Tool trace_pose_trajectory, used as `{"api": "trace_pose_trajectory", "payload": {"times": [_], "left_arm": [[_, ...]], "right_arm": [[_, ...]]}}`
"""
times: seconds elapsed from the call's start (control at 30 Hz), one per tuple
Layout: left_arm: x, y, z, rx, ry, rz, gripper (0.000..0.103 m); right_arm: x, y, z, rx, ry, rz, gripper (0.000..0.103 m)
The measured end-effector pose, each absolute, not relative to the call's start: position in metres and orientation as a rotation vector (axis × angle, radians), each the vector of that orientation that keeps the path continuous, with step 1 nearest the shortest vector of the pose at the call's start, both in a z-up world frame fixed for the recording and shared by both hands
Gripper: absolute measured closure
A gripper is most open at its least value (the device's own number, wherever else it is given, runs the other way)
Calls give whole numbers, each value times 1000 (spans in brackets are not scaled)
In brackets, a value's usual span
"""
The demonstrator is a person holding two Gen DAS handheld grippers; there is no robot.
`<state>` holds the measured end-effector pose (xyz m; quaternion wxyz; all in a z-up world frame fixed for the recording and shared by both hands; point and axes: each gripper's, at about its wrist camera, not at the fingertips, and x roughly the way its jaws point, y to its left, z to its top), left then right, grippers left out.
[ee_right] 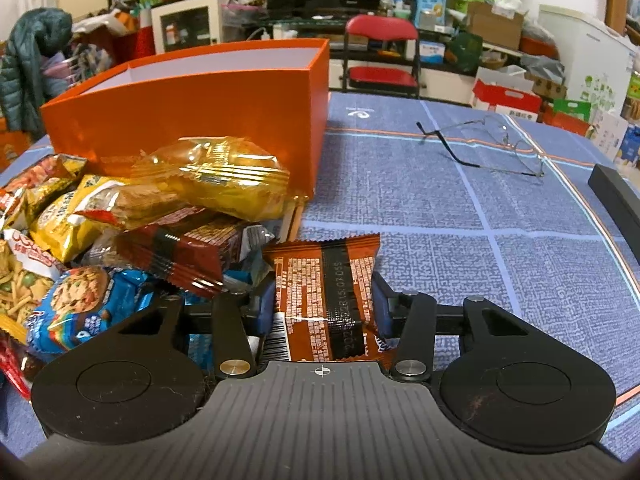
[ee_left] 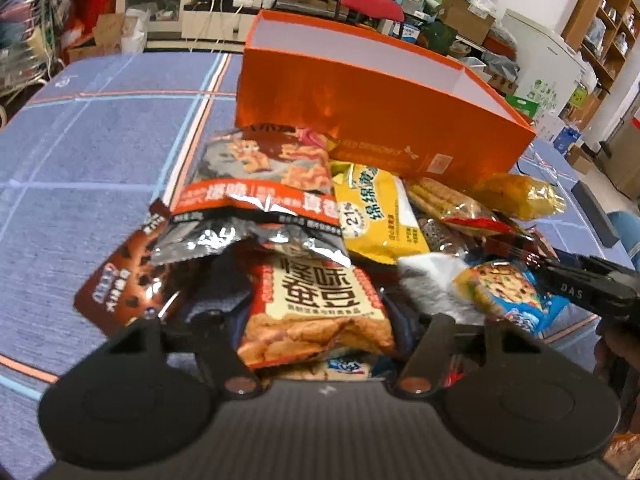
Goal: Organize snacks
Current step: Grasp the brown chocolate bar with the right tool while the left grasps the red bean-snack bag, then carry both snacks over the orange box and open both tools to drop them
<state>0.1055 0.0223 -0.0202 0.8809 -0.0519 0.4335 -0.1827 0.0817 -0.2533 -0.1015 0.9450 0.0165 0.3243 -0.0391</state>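
An open orange box (ee_left: pixel 380 120) (ee_right: pixel 180 116) stands on the blue tablecloth, and a heap of snack packs lies against its front wall. My left gripper (ee_left: pixel 316 304) is over the heap; its blue pads press the sides of a beige bag of fried beans (ee_left: pixel 316 316), with a black and red bag (ee_left: pixel 256 200) draped over the tips. In the right wrist view my right gripper (ee_right: pixel 324 304) is shut on a brown wafer pack (ee_right: pixel 324 292), which lies printed side up at the heap's right edge. A golden pack (ee_right: pixel 224 176) tops the heap.
Wire-rimmed glasses (ee_right: pixel 488 144) lie unfolded on the cloth right of the box. A black flat object (ee_right: pixel 616 196) sits by the table's right edge. A red chair (ee_right: pixel 380 52) and cluttered shelves stand beyond the table. Bare cloth (ee_left: pixel 92 152) stretches left of the heap.
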Motion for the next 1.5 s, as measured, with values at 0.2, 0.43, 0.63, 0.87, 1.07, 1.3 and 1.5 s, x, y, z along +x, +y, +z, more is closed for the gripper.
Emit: {"api": "trace_pose_trajectory", "payload": {"times": [0.2, 0.43, 0.63, 0.87, 1.07, 1.3, 1.5], "left_arm": [[99, 28, -12, -129, 896, -396, 41], [78, 34, 5, -96, 834, -419, 41], [65, 42, 14, -93, 809, -416, 41], [47, 54, 34, -118, 754, -432, 41], [34, 56, 52, -124, 679, -441, 41], [63, 51, 69, -133, 627, -432, 41], [134, 32, 93, -140, 574, -418, 41]], "right_arm": [[80, -250, -99, 33, 663, -72, 73], [64, -235, -84, -91, 609, -75, 73], [48, -223, -64, -159, 556, -88, 74], [37, -224, -39, -158, 523, -92, 74], [24, -219, -15, -145, 478, -89, 74], [24, -219, 10, -101, 430, -80, 74], [87, -227, 27, 15, 448, -20, 74]]}}
